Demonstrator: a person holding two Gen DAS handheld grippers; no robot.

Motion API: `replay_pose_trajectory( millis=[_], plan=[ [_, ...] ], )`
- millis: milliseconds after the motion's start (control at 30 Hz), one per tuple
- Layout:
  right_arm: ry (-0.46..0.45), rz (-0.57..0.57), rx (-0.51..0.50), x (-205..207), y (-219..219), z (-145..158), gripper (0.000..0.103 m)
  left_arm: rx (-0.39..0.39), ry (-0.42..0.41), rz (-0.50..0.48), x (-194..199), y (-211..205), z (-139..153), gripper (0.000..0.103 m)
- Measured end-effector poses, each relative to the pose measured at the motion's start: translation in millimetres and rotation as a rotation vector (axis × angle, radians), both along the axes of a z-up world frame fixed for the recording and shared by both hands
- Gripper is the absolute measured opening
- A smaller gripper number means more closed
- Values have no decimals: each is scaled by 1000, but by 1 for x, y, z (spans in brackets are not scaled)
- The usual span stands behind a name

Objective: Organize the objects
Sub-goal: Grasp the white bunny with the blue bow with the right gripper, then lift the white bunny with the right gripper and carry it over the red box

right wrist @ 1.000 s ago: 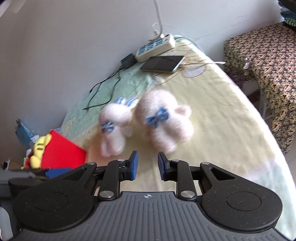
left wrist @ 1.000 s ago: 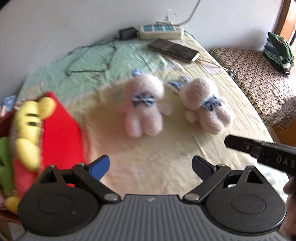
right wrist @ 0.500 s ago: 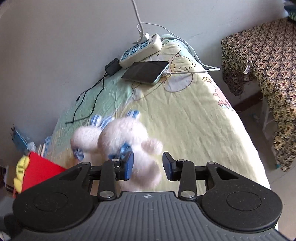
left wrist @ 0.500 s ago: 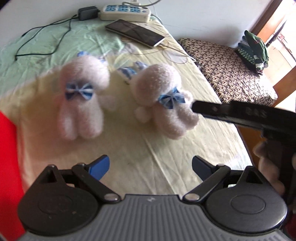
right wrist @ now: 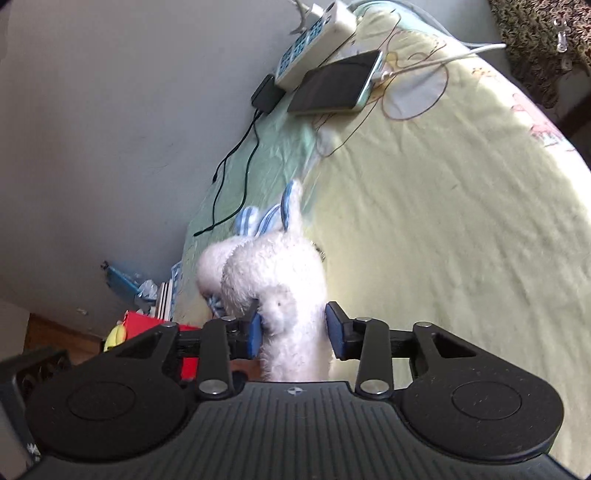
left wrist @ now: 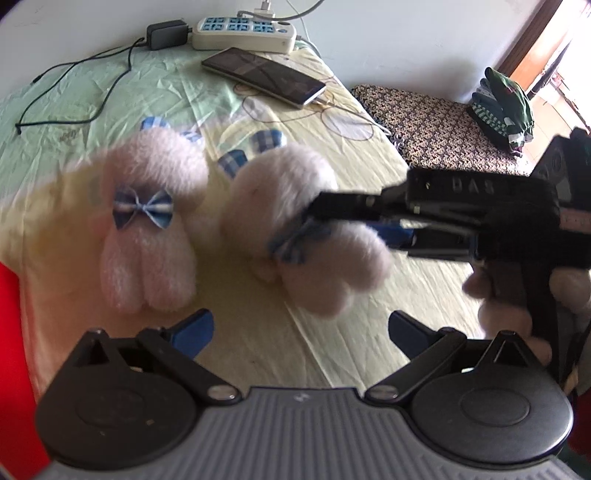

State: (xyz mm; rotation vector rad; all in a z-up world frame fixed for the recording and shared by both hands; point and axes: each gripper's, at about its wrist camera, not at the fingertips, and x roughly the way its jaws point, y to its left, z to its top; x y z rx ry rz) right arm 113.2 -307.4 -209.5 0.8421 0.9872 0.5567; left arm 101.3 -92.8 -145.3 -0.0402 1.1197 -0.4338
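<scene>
Left wrist view: we see the left gripper [left wrist: 299, 328] at the bottom of the frame, its blue-padded jaws spread wide over bare bedsheet [left wrist: 240, 354], nothing between them; they have just been opening. At centre left the first plush rabbit [left wrist: 147, 236] lies on the sheet, with the second plush rabbit [left wrist: 295, 236] just beside it at centre. From the right edge the right gripper [left wrist: 354, 221] reaches across onto the second rabbit's middle, gripped by a hand [left wrist: 506, 306]. At the top lie a phone [left wrist: 264, 75] and a power strip [left wrist: 243, 33].

Right wrist view: we see the right gripper [right wrist: 293, 328] at lower centre with the second plush rabbit [right wrist: 280, 280] between its jaws, both pads against the fur; the jaws have just been closing. The first plush rabbit [right wrist: 212, 267] shows partly behind it, to the left. Phone [right wrist: 338, 83] and power strip [right wrist: 314, 37] sit at the upper centre.
</scene>
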Motion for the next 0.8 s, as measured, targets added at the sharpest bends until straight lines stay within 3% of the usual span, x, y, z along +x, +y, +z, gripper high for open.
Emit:
replay_pose_trajectory(
  millis=[233, 333, 433, 500, 567, 800],
  plan=[
    [38, 25, 69, -15, -7, -2, 30, -4, 24, 8, 14, -1, -11, 98],
    [23, 38, 48, -28, -6, 1, 29, 6, 21, -17, 14, -5, -13, 90],
    [11, 40, 37, -40, -5, 5, 28, 1, 40, -48, 11, -8, -17, 73],
    [4, 43, 28, -47, -4, 7, 28, 10, 35, -60, 8, -11, -17, 70],
    [-7, 43, 16, -55, -3, 12, 28, 3, 40, -79, 5, -14, -16, 58],
    [-30, 73, -18, -80, 9, 24, 28, 34, 2, -113, -23, -17, -7, 55]
  ],
)
